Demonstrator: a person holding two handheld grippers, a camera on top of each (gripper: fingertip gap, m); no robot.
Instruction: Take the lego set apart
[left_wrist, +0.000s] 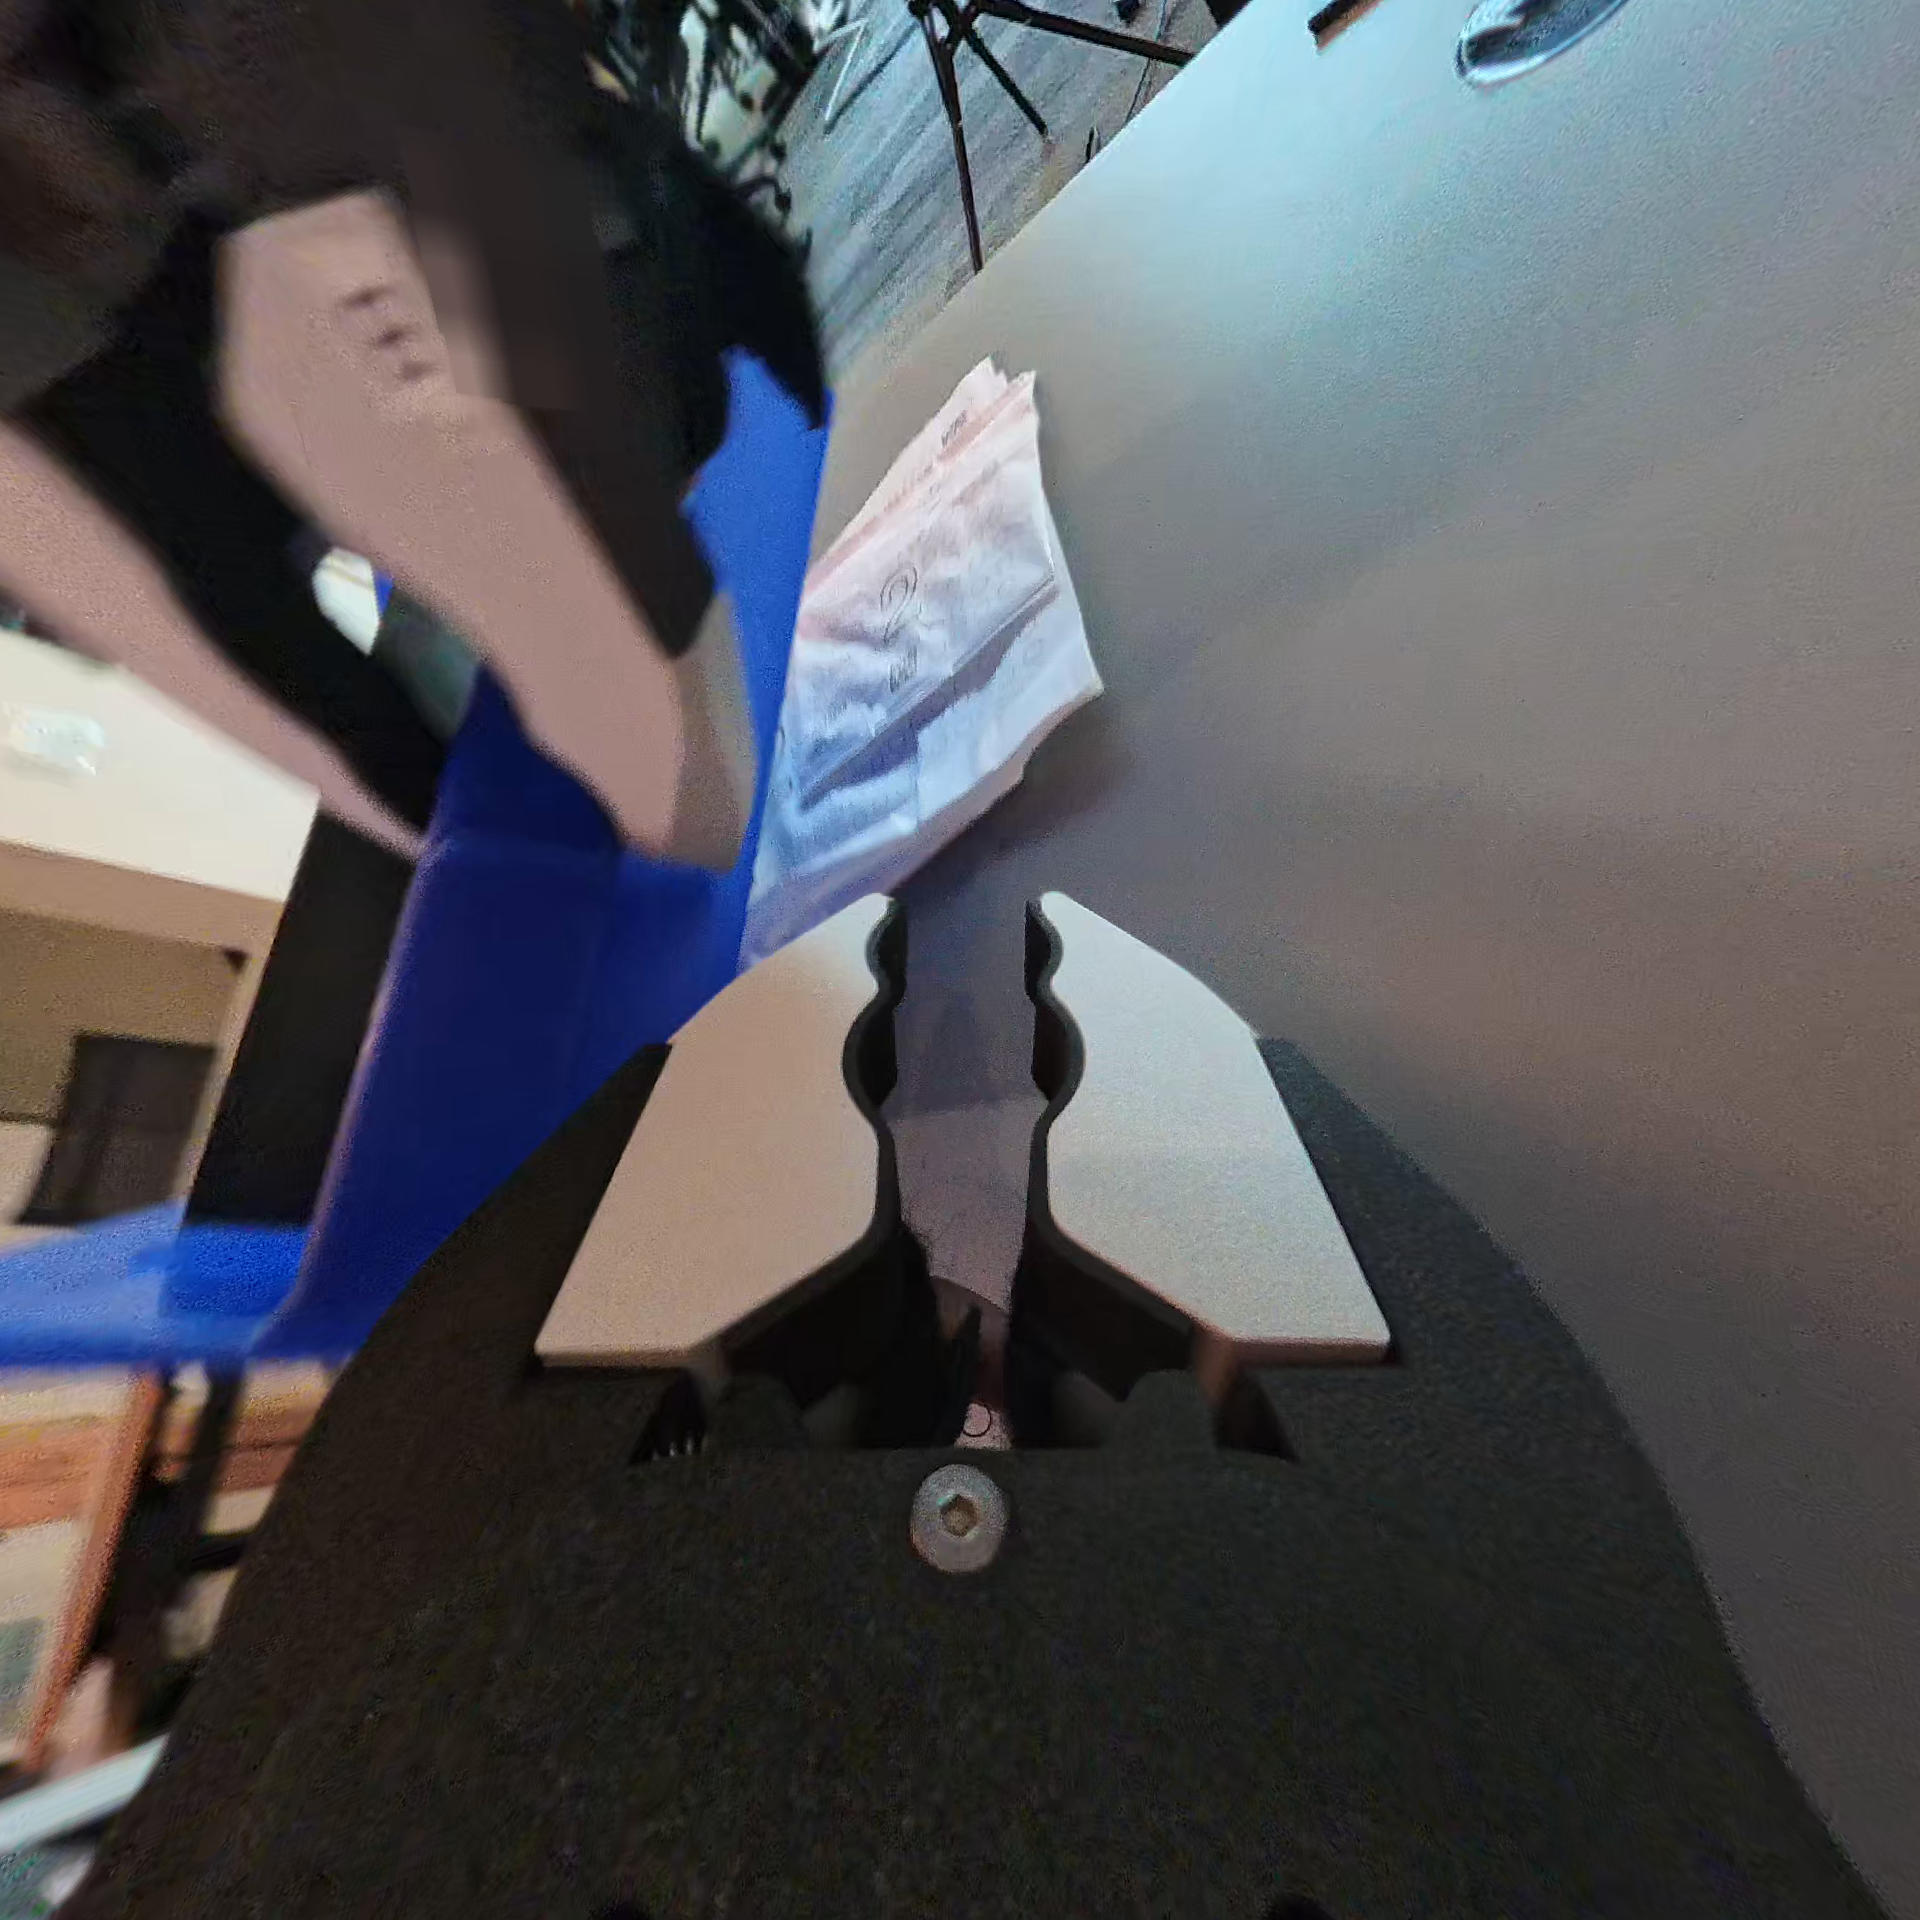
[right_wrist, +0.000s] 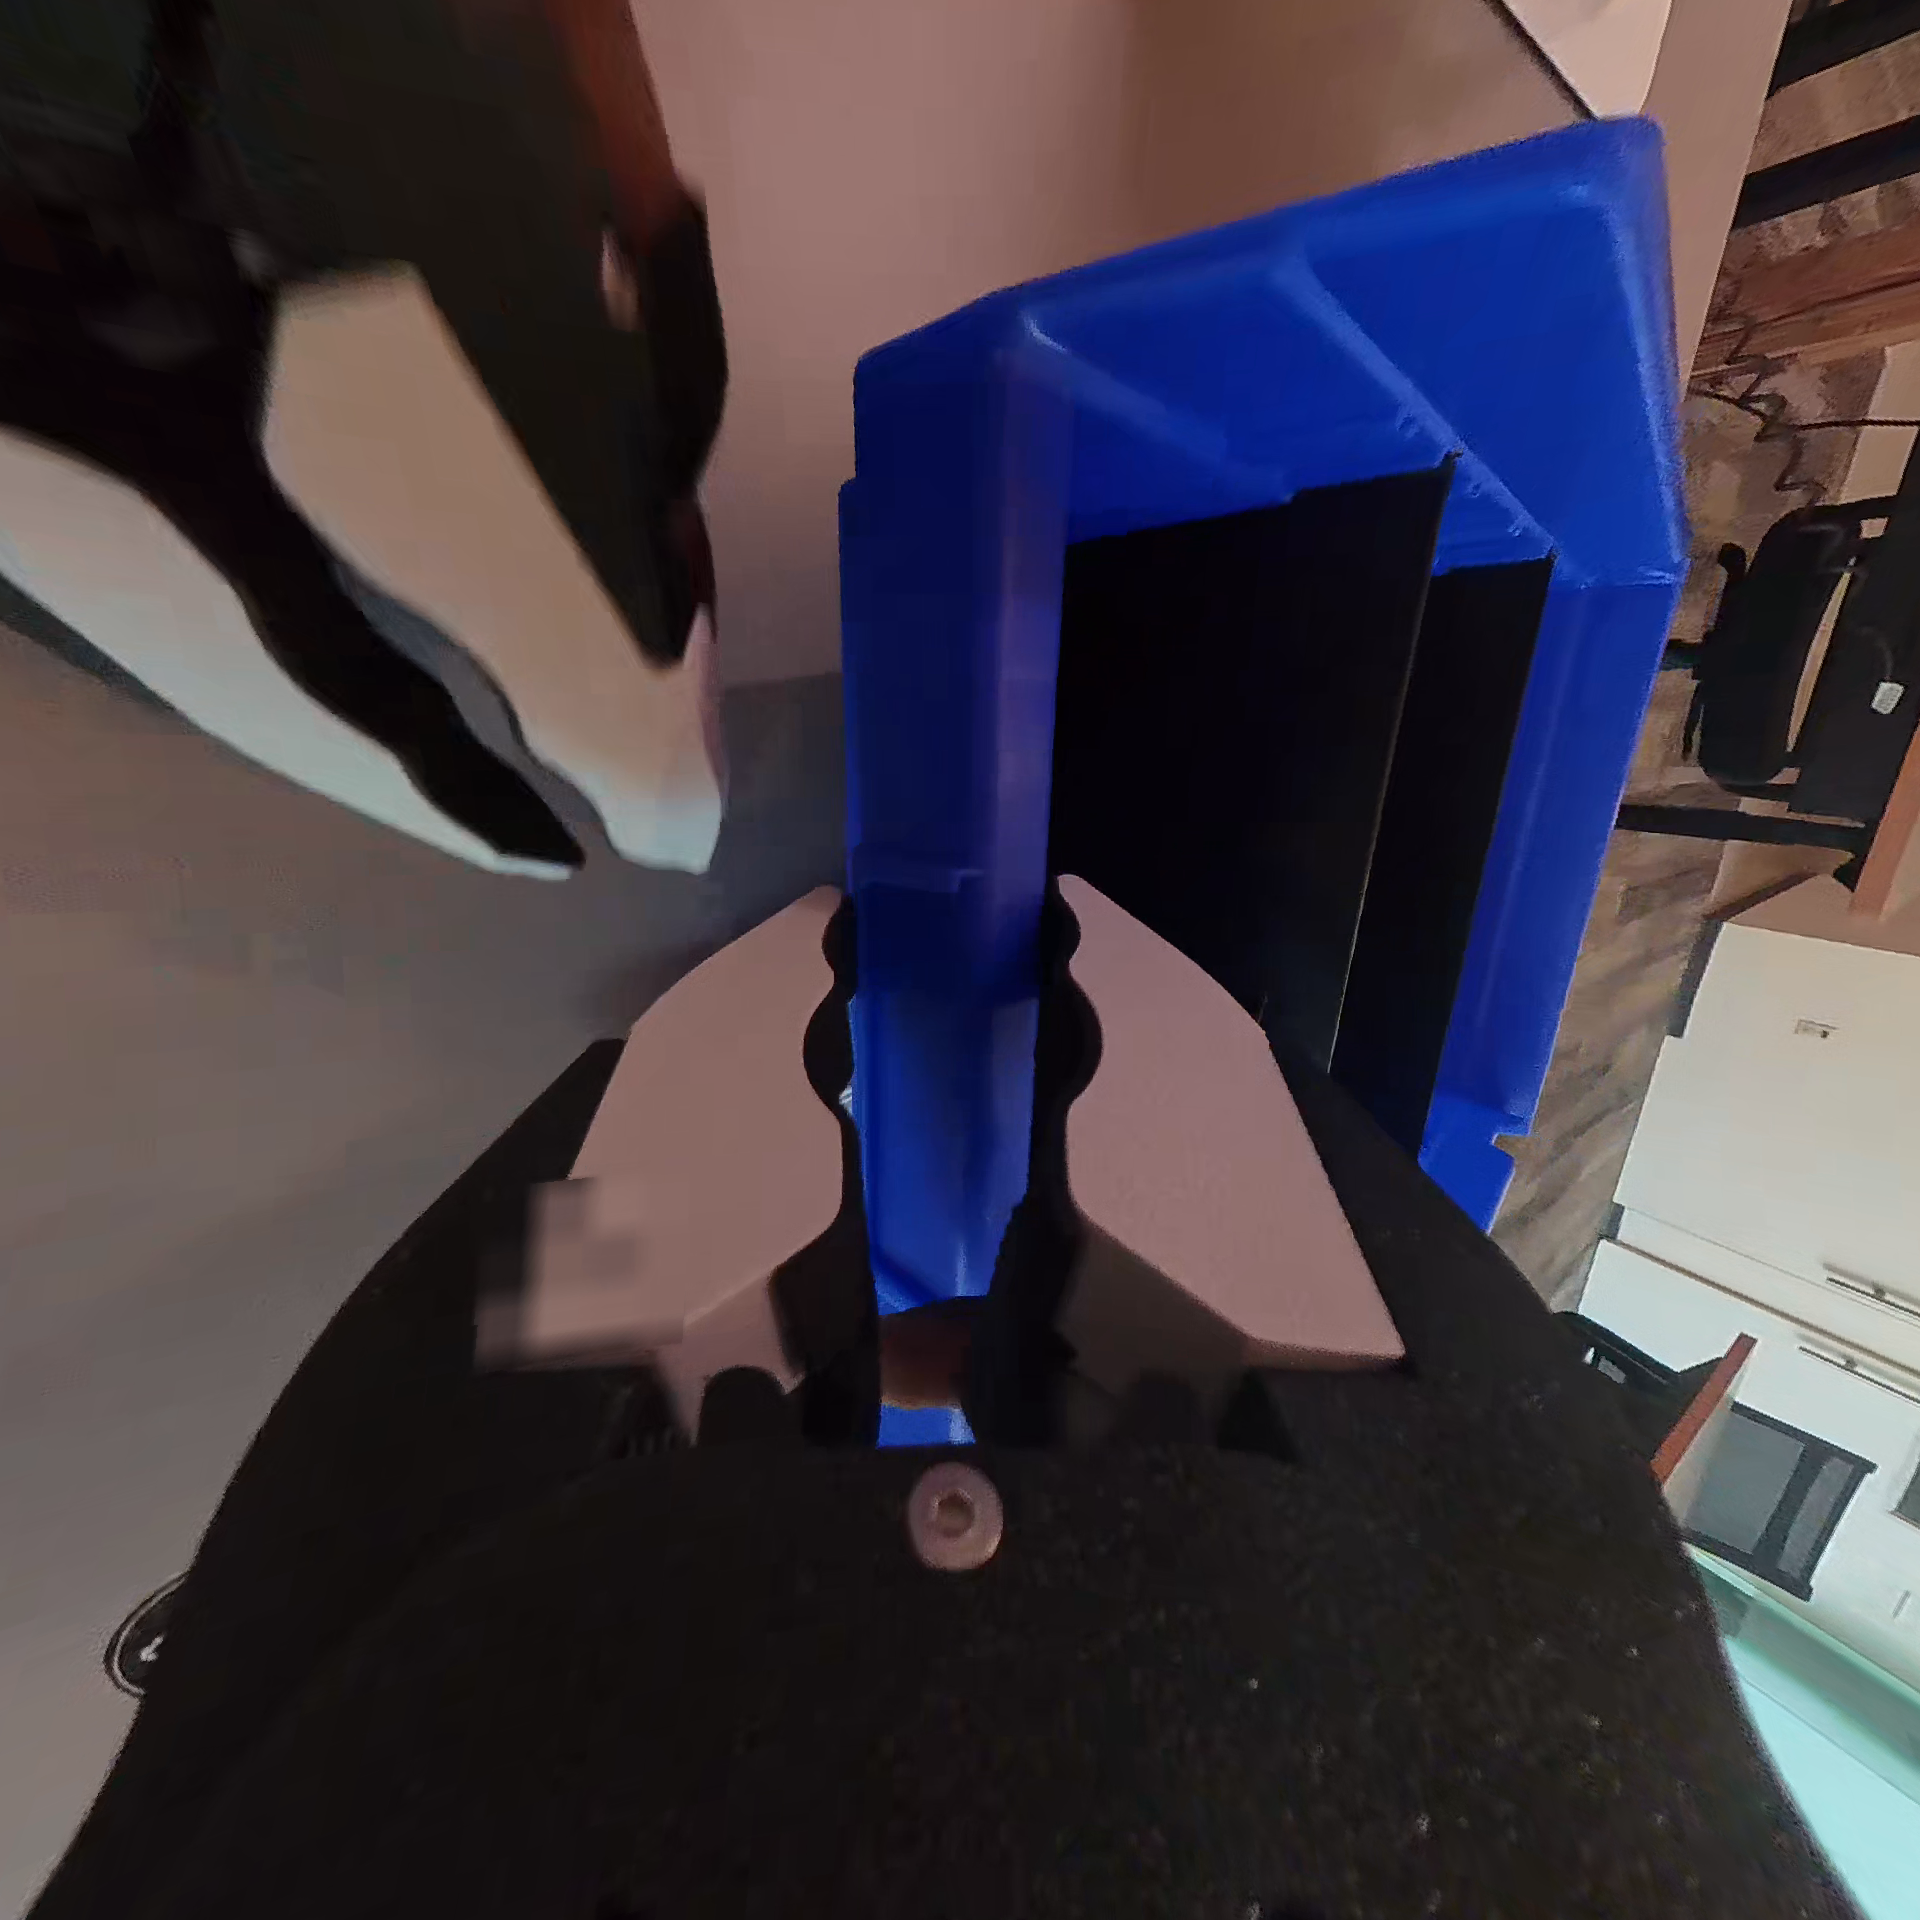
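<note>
Clamped around one wall of a blue plastic bin (right_wrist: 1299, 343), the right gripper (right_wrist: 945, 914) is seen in its own view with the bin's side pinched between its two pale fingers (right_wrist: 1164, 1122). The bin looks tipped over on its side relative to the camera, with a dark interior and what seem to be black dividers (right_wrist: 1247, 748) slotted inside. Its plastic is matte, with molded ridges and stepped edges.

The left gripper (left_wrist: 961, 914) is held low over the grey tabletop (left_wrist: 1455, 623), its jaws parted a little with nothing between them, only bare surface showing in the gap. Its fingers are smooth and pale with wavy black inner pads, set in a rough, grainy black body with a hex screw (left_wrist: 958, 1519).

Just ahead of it, a crumpled paper bag (left_wrist: 925, 644) with reddish and bluish print is lying beside the bin (left_wrist: 582, 935). The other gripper shows up blurred in each view.

No lego pieces can be made out anywhere, so whether the set is inside the bin can't be told.
</note>
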